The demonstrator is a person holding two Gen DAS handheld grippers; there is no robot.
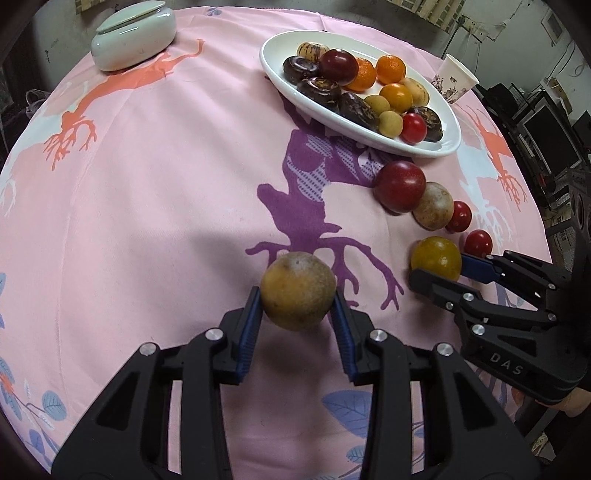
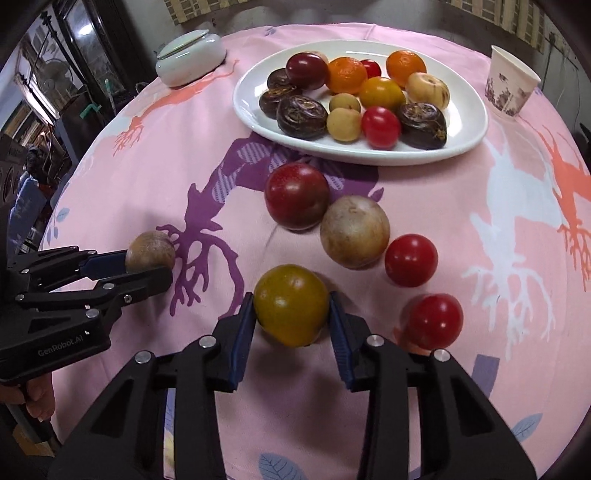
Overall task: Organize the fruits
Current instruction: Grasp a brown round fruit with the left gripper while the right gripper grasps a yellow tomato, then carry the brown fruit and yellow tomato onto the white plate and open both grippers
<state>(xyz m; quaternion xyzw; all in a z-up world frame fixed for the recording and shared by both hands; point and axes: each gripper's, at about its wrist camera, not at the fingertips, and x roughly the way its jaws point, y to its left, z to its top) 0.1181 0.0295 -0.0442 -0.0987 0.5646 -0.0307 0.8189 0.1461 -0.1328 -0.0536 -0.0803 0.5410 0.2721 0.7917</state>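
Yellow-brown and mottled, the round fruit [image 1: 298, 291] sits clamped between the blue pads of your left gripper [image 1: 297, 314], over the purple deer print toward the near edge of the tabletop [image 1: 147, 206]. Your right gripper [image 2: 291, 325] has its pads pressed on both sides of the yellow tomato [image 2: 291, 304], also toward the near edge and just to the right of the other fruit. Beyond the yellow tomato a curved row lies loose on the pink cloth: a dark red tomato [image 2: 296, 196] touching a pale tan fruit [image 2: 354, 230], then a small red tomato [image 2: 410, 260] and another small red tomato [image 2: 432, 321] close beside your right finger. The white oval plate [image 2: 465, 122] stands behind that row toward the far edge, crowded with dark chestnuts, oranges, small pale fruits and red tomatoes, with bare rim left on its right end. You have wide open cloth on the left half of the tabletop, up to the lidded white dish [image 1: 133, 35] near the far left edge. A paper cup [image 2: 511, 86] stands by the far right edge, apart from the plate.
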